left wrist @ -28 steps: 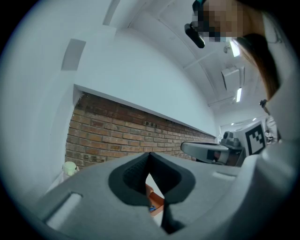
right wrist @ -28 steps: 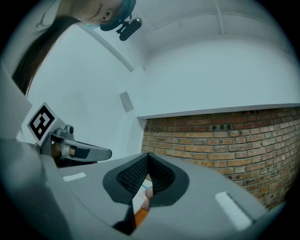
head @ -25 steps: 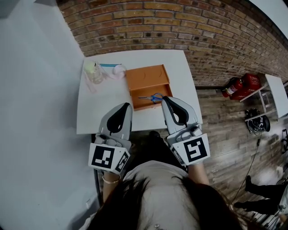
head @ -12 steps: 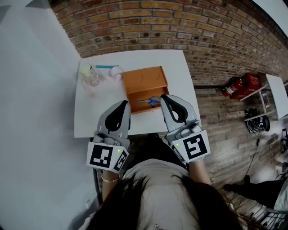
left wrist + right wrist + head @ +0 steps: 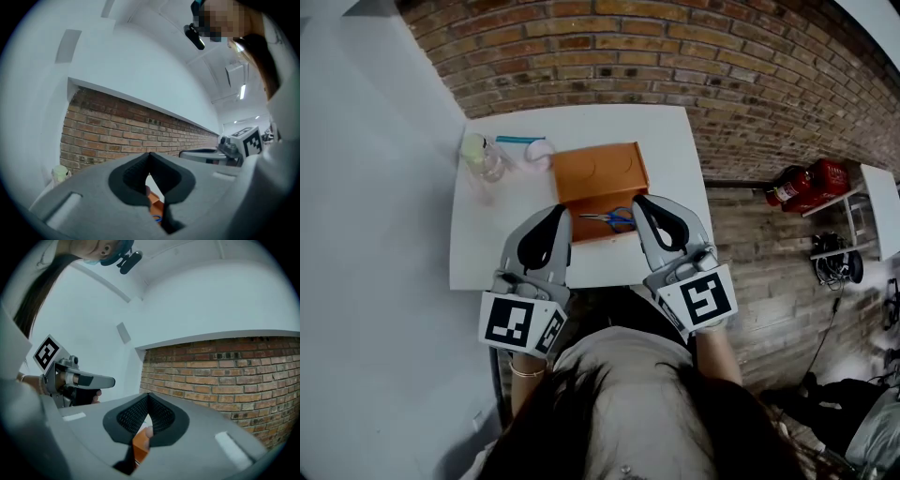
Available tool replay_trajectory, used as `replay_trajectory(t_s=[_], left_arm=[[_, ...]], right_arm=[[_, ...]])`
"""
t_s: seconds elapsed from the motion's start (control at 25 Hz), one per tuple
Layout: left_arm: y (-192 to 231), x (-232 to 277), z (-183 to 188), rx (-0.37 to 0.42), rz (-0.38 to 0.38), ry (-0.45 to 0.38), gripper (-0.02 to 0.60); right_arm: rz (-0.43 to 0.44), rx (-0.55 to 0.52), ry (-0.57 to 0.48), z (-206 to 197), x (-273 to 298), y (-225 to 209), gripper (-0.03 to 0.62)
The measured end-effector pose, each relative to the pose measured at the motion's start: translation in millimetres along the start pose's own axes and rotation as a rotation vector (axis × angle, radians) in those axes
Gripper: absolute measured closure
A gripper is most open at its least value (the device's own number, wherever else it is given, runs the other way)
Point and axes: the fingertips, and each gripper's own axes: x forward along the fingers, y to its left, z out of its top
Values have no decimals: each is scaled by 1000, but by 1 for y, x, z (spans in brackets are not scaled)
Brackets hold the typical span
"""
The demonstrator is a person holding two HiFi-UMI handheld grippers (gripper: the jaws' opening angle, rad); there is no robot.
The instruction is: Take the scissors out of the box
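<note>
An open orange box stands on the white table. Scissors with blue handles lie flat in its near compartment. My left gripper is shut and empty, its tip just left of the box's near corner. The right gripper is also shut and empty, at the box's near right side, close to the scissors' handles. In the left gripper view the box and a bit of blue handle show through the gap below the closed tips. The right gripper view shows the box the same way.
A clear cup with a pale green lid, a blue-handled stick and a small white round thing sit at the table's far left. A brick wall runs behind the table. Red fire extinguishers stand on the floor to the right.
Both grippers have moved forward toward the box, still shut. The right tip now sits beside the scissors' handles.
</note>
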Motion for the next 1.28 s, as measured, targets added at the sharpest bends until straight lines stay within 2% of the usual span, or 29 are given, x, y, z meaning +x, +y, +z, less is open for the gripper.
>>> replay_trajectory(t_s=[0.92,1.28], left_arm=[[16,61,-7,-7,56,17,582],[25,70,-11,-16,86,21,581]], right_arm=[[138,-14,137,-56,36,-43,588],[185,-10,227,-91,43,-50,582]])
